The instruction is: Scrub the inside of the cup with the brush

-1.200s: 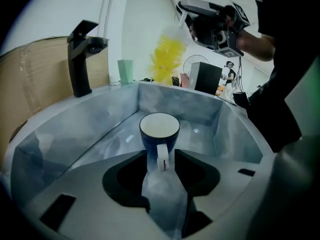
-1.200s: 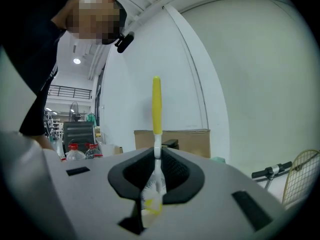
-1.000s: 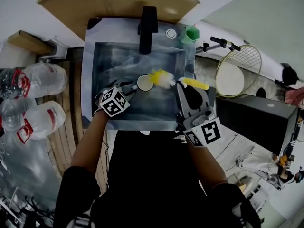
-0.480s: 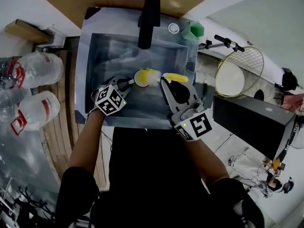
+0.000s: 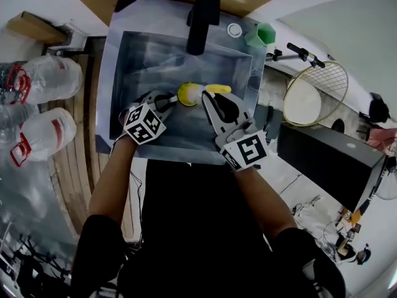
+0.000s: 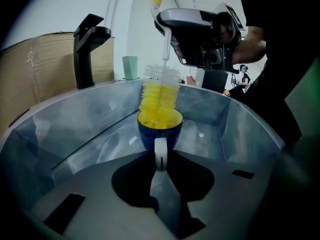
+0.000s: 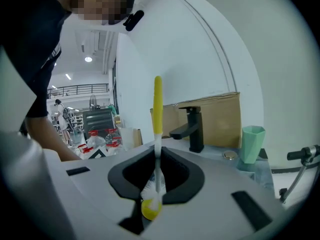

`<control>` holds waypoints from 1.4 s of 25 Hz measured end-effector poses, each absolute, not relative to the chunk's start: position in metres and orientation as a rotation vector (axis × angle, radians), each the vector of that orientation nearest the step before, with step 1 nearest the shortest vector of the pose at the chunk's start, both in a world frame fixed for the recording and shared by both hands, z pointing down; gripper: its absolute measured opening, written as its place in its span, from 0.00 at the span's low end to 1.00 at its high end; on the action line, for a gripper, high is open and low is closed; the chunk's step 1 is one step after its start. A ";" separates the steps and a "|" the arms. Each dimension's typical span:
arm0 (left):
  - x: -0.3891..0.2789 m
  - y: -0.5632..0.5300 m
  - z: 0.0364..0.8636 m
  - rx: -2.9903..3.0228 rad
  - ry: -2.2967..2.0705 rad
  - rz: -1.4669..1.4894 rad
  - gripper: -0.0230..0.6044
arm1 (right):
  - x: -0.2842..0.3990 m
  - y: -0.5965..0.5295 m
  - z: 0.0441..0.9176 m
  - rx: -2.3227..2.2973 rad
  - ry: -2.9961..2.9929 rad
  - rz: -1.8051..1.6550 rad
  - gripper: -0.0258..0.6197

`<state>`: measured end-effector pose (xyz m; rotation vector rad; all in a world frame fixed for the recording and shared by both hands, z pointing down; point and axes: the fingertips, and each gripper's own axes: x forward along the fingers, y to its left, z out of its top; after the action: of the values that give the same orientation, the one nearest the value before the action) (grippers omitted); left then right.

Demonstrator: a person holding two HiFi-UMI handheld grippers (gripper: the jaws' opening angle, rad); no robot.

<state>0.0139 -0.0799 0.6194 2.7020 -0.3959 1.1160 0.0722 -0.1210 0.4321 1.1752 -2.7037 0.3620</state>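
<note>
A: Nearest first. Left gripper: its fingers are clamped on the white handle of the cup. A second back they stood wide, with the handle loose between them. Now the grip is made.

B: Noted. Cup position?

A: Upright, mouth up, low in the sink, just ahead of the left gripper. Dark blue outside. I cannot tell whether its base rests on the sink floor.

B: And the right gripper?

A: Fingers closed on the thin white stem of the brush, with the yellow grip pointing up. The bigger change is here. A second ago the bristle head lay beside the cup, outside the rim. Now it comes down from above and the yellow bristles fill the mouth. The white upper tuft is still above the rim.

B: Meaning?

A: My reading: setup is over and scrubbing proper is just starting. Cup braced, brush in. The head likely needs to go deeper and turn to reach the wall and bottom.

B: Beyond?

A: Black tap at the back of the sink, a green tumbler on the rim corner, cardboard behind. Water bottles well off to the left.
</note>
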 end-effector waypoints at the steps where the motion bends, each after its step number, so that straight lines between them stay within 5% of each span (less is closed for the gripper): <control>1: 0.014 -0.080 0.619 2.701 -0.396 1.116 0.17 | 0.072 -0.122 0.436 1.178 -2.696 0.363 0.11; 35: 0.014 -0.081 0.620 2.665 -0.424 1.087 0.17 | 0.081 -0.110 0.481 1.035 -2.653 0.416 0.11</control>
<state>0.0136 -0.0807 0.6203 2.6651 -0.4242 1.0870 0.0809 -0.1103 0.4808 1.0351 -2.6527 0.4162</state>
